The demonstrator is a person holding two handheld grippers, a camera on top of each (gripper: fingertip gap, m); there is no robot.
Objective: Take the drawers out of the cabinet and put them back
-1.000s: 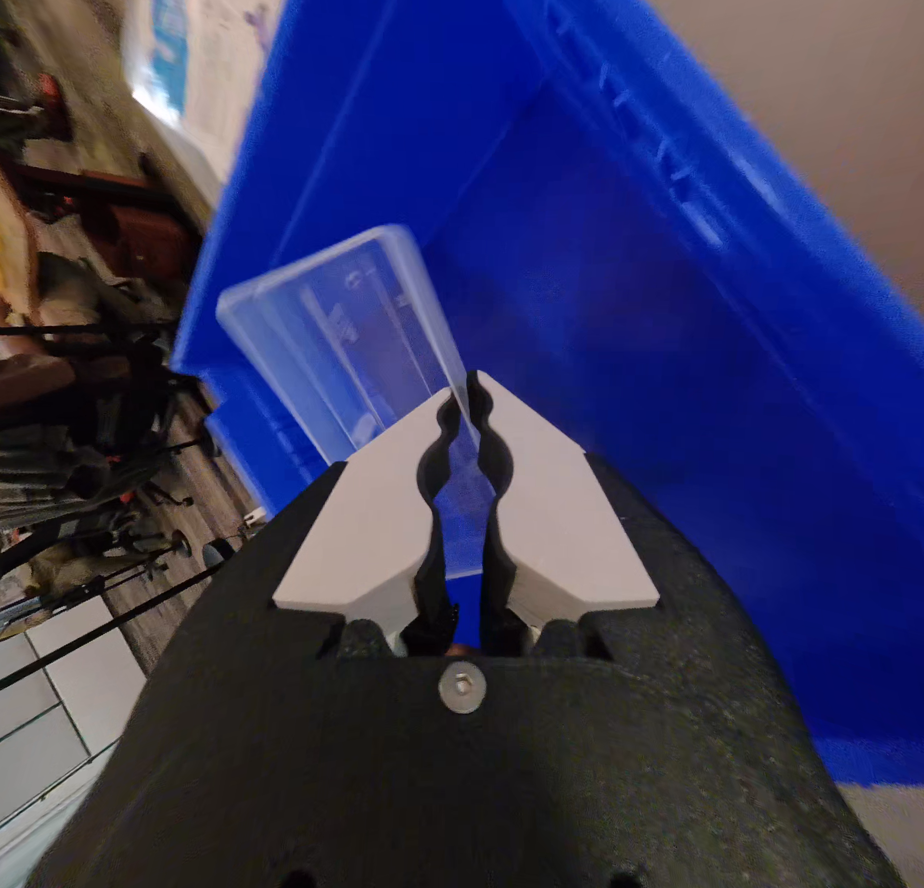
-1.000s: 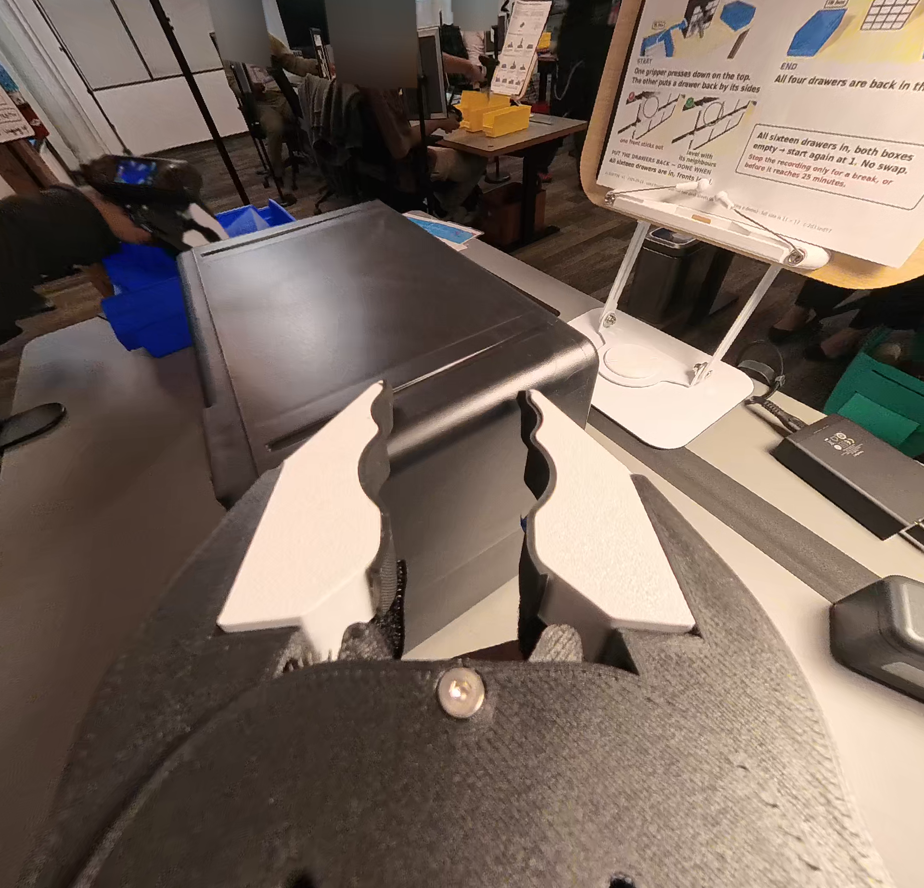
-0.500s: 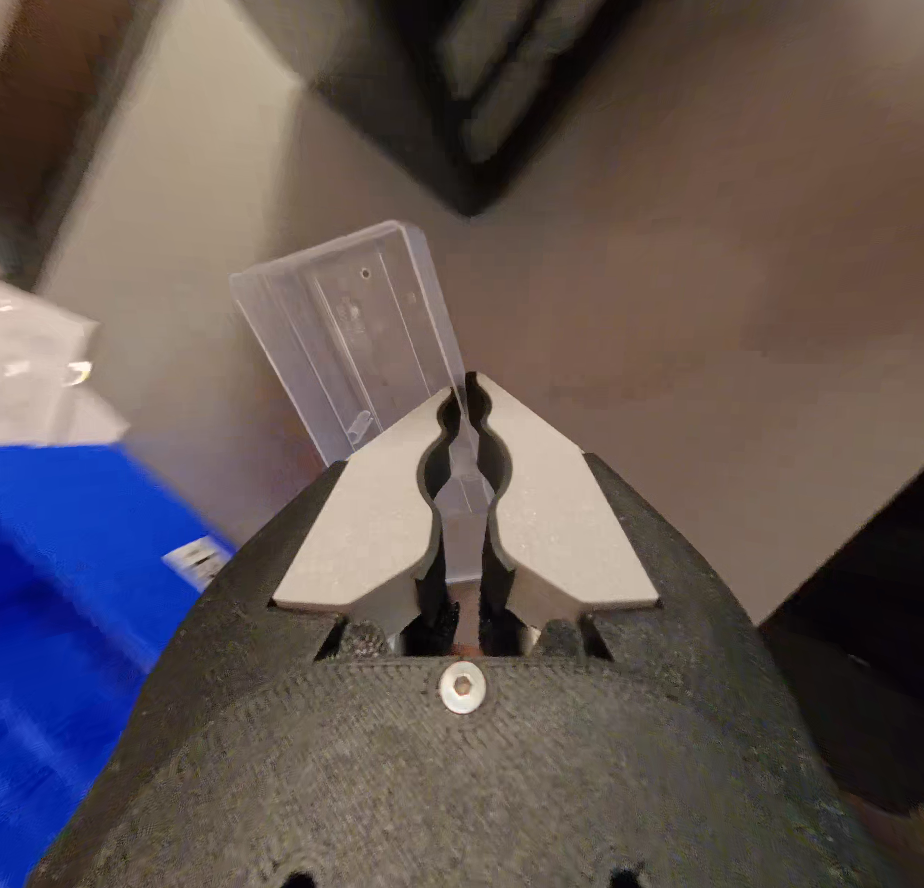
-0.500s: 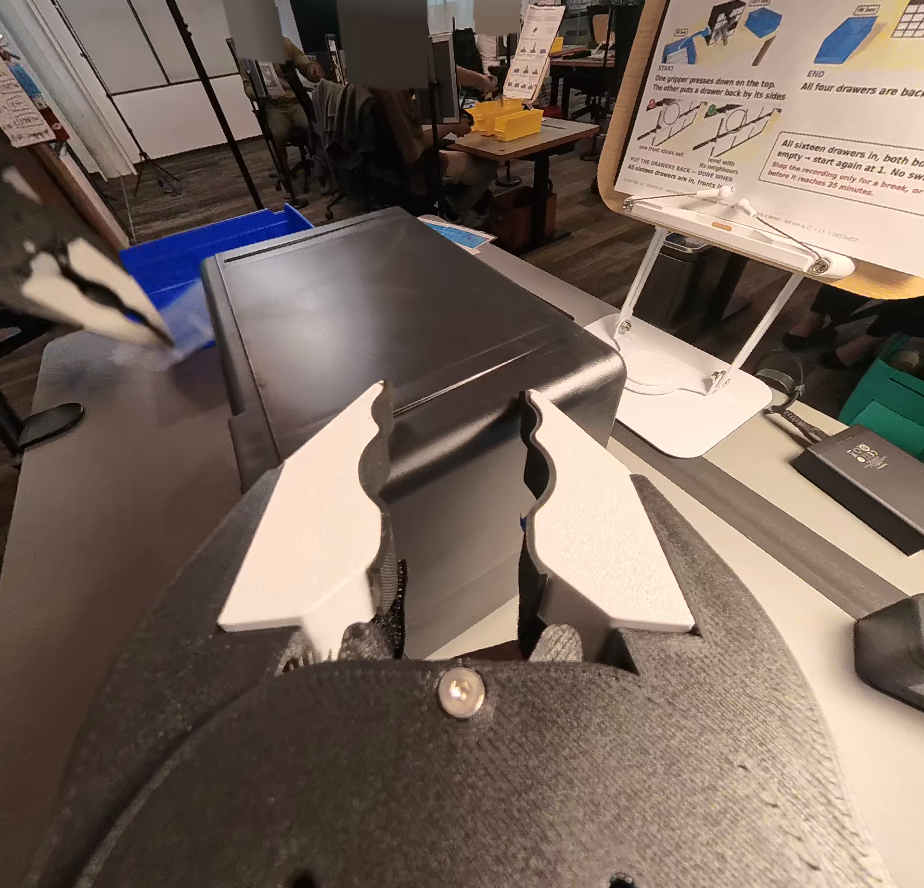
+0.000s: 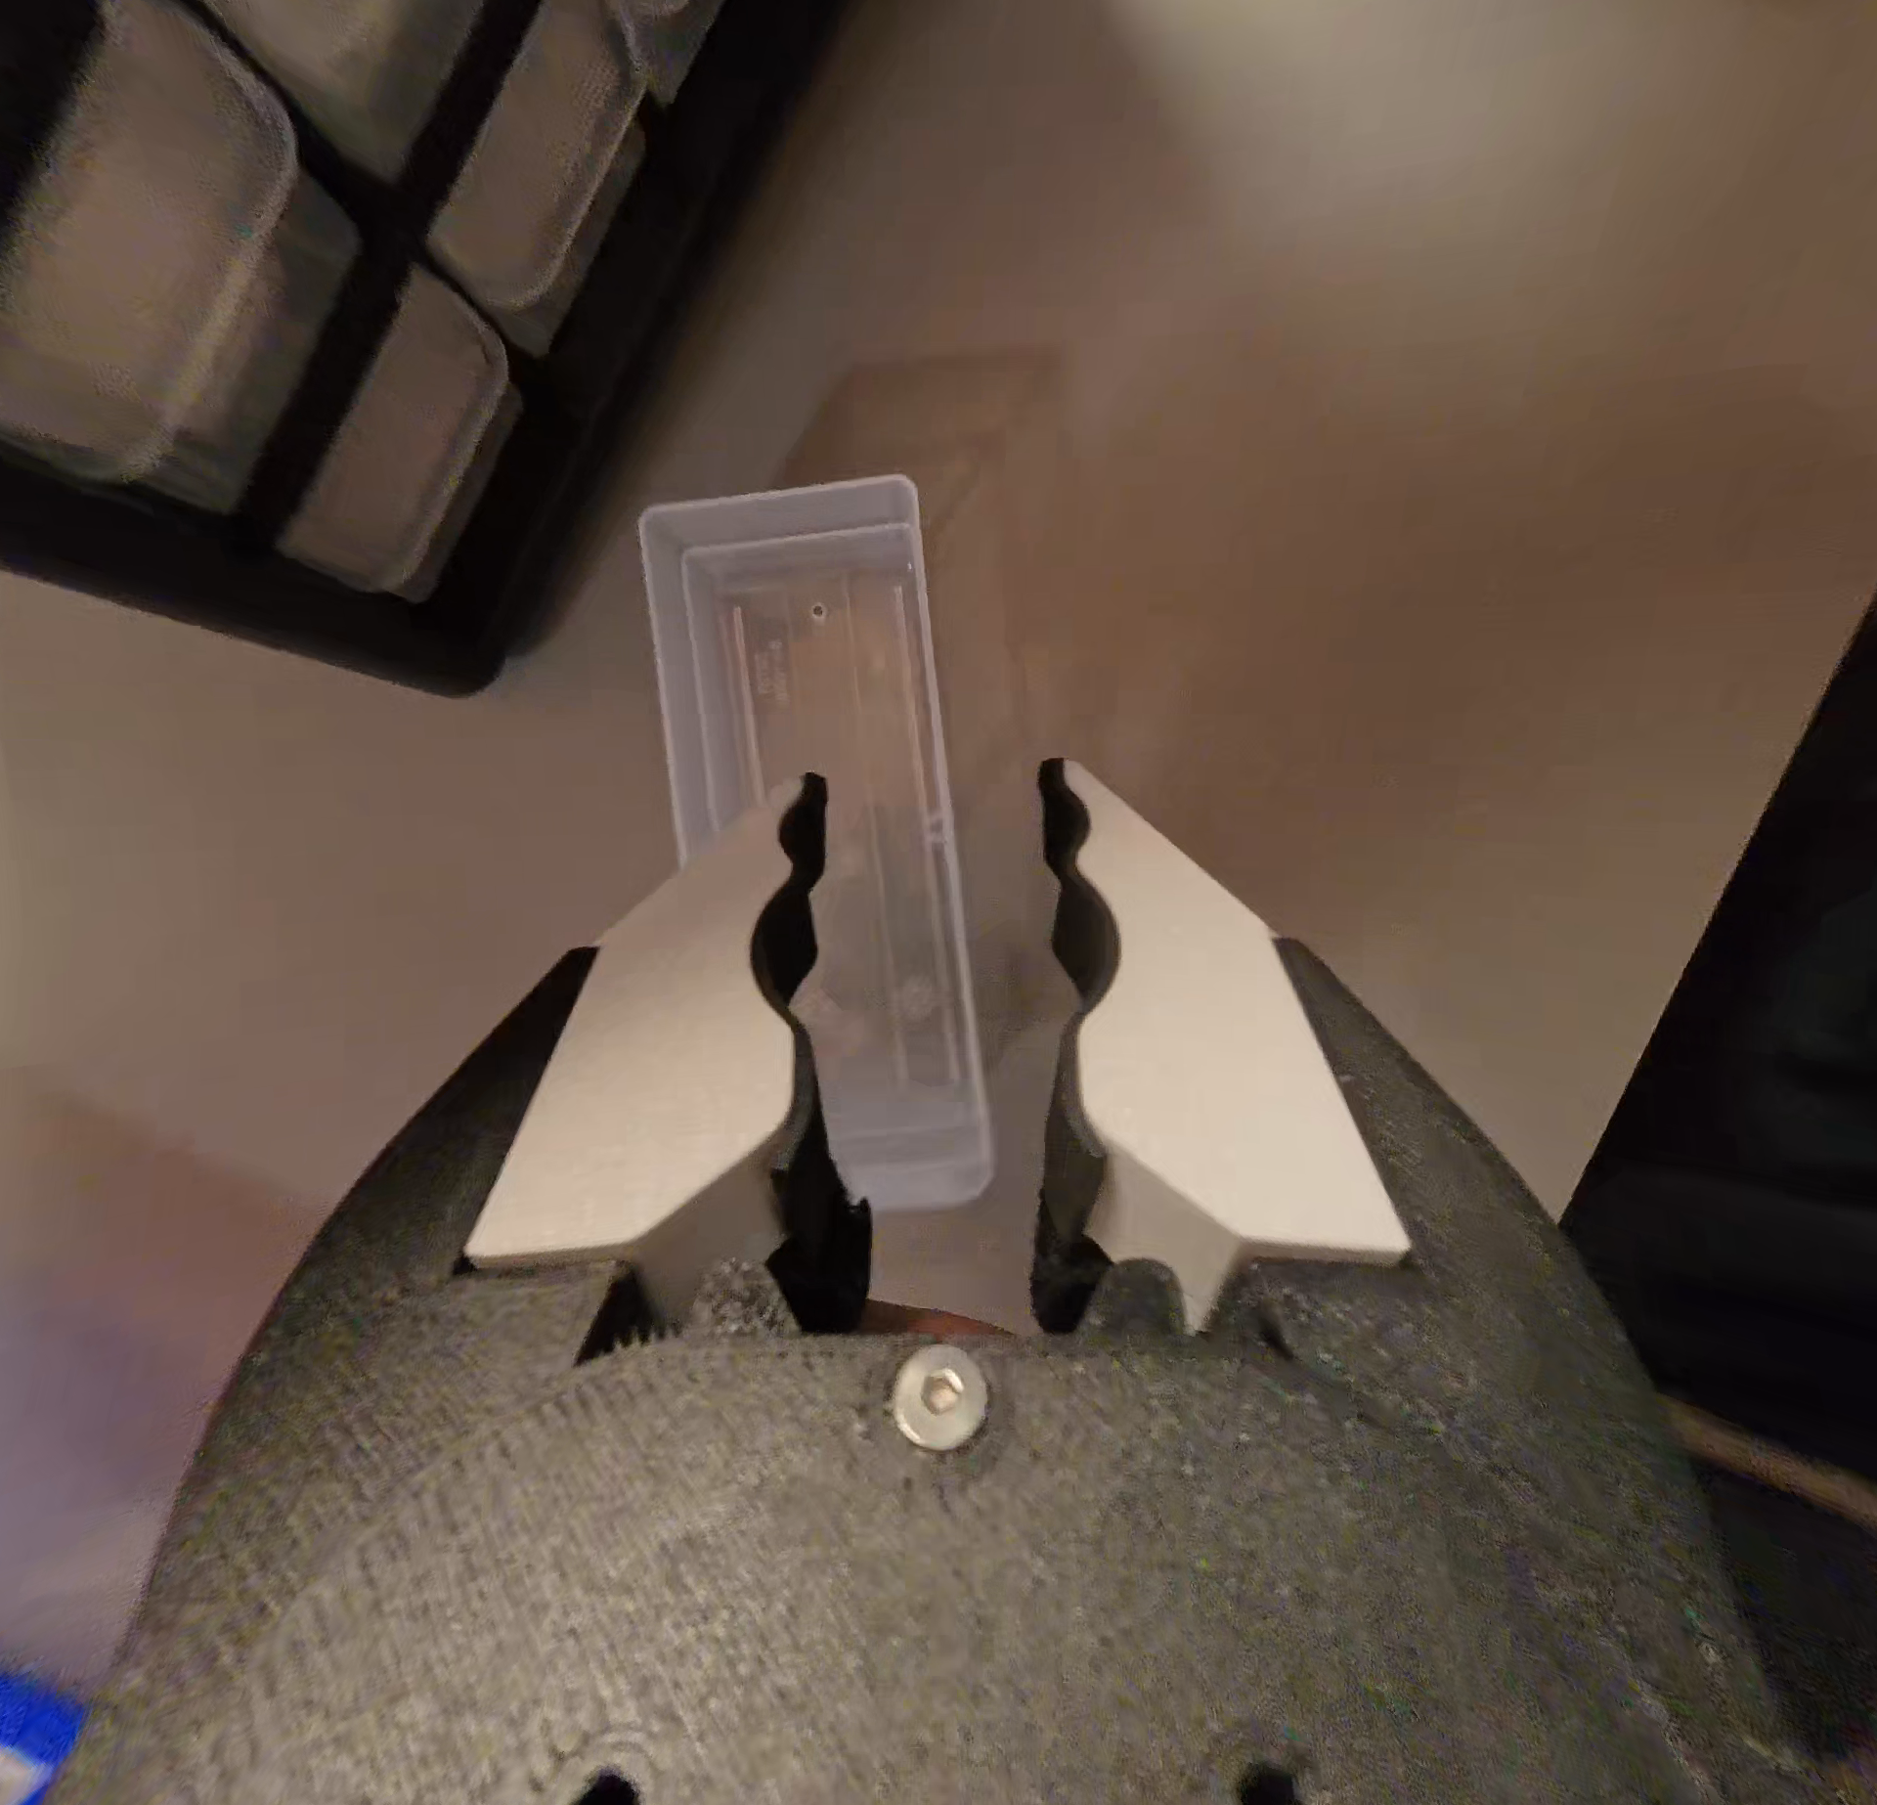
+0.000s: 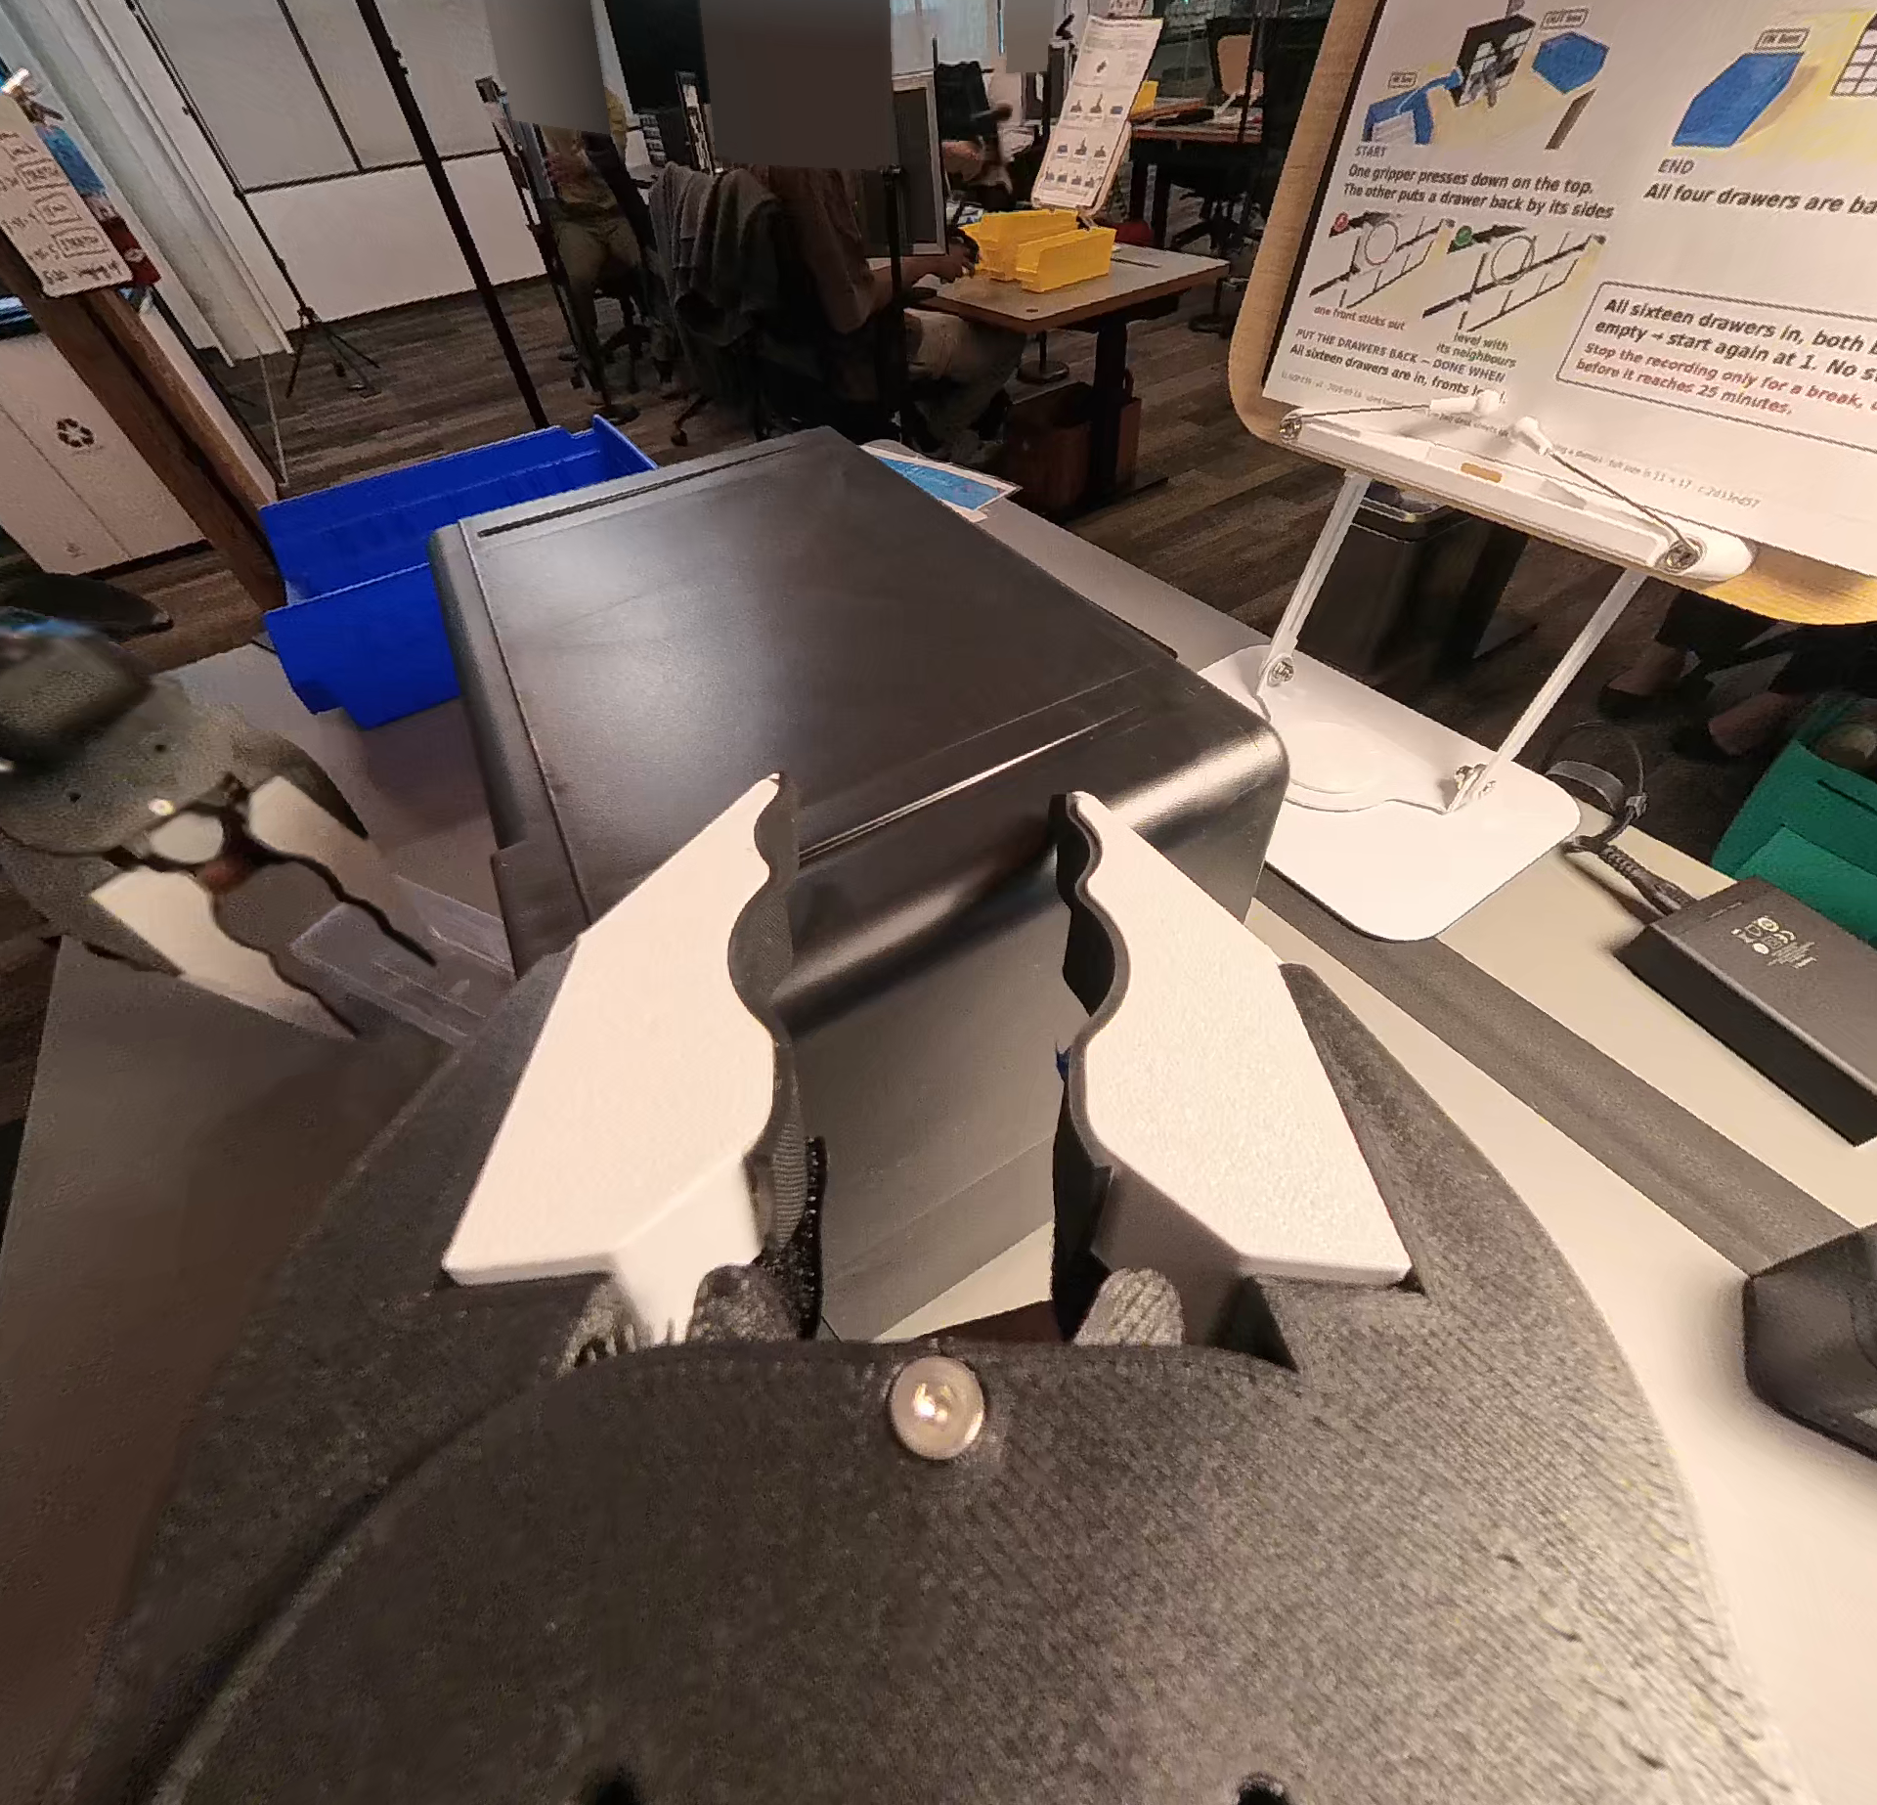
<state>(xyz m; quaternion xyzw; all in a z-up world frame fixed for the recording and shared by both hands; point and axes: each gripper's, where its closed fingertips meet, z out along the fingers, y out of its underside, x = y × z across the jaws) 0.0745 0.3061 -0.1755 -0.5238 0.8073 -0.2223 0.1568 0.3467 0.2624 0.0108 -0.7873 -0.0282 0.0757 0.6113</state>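
Drawer point(image 5: 813, 842), clear plastic, lies on bare tabletop point(image 5: 1320, 436) between the wide-open left gripper point(image 5: 924, 791) fingers, unpressed; long axis points away. Cabinet point(image 5: 254, 283) front near, upper left. Right gripper point(image 6: 924, 811) open, holding nothing, over cabinet's top.

Left gripper point(image 5: 926, 791): jaws spread apart, pointing down toward the table; a clear plastic drawer point(image 5: 813, 740) lies under and between them, with a plain gap at the right finger.
Left fingers point(image 5: 670, 1045): pale wedge shapes with dark wavy inner pads, on a black body.
Left gripper, far view point(image 6: 264, 903): low at the left, jaws apart.
Right gripper point(image 6: 924, 811): jaws wide apart, nothing between the pads, held above the rear top edge of the black cabinet point(image 6: 813, 639).
Right fingers point(image 6: 1199, 1045): white, level, pointing forward.
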